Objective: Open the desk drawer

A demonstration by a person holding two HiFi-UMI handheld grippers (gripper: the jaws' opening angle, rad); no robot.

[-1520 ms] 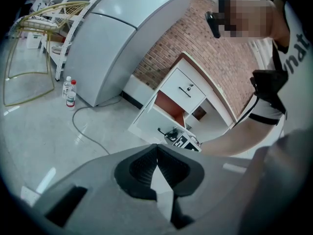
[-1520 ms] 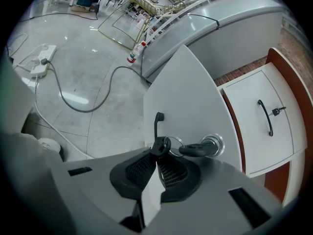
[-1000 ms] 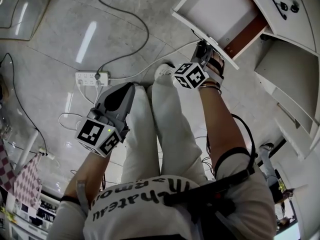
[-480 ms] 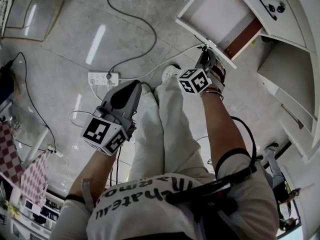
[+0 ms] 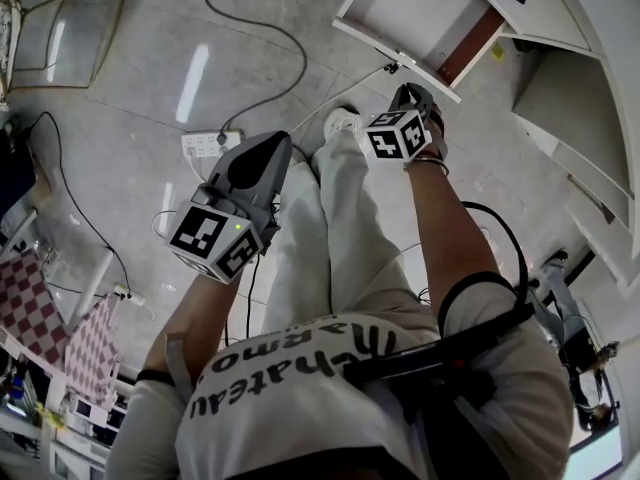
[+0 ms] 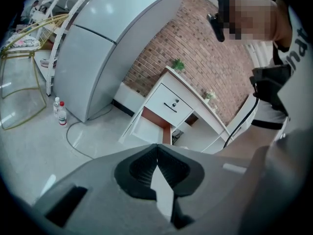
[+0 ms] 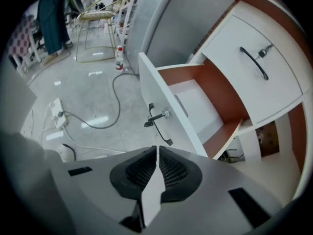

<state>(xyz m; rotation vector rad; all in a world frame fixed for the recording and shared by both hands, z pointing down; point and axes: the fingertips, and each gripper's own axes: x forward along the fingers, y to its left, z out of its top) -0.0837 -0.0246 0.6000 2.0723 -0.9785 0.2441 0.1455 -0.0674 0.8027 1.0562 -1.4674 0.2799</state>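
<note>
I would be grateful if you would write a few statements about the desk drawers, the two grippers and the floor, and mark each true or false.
1. The lower drawer stands pulled out. True.
2. The right gripper is clamped on that drawer's handle. False: its jaws are together on nothing, and the handle is apart from them.
3. The upper drawer is open too. False: it is shut.
4. The left gripper has its jaws together and holds nothing. True.
5. A power strip lies on the floor. True.
</note>
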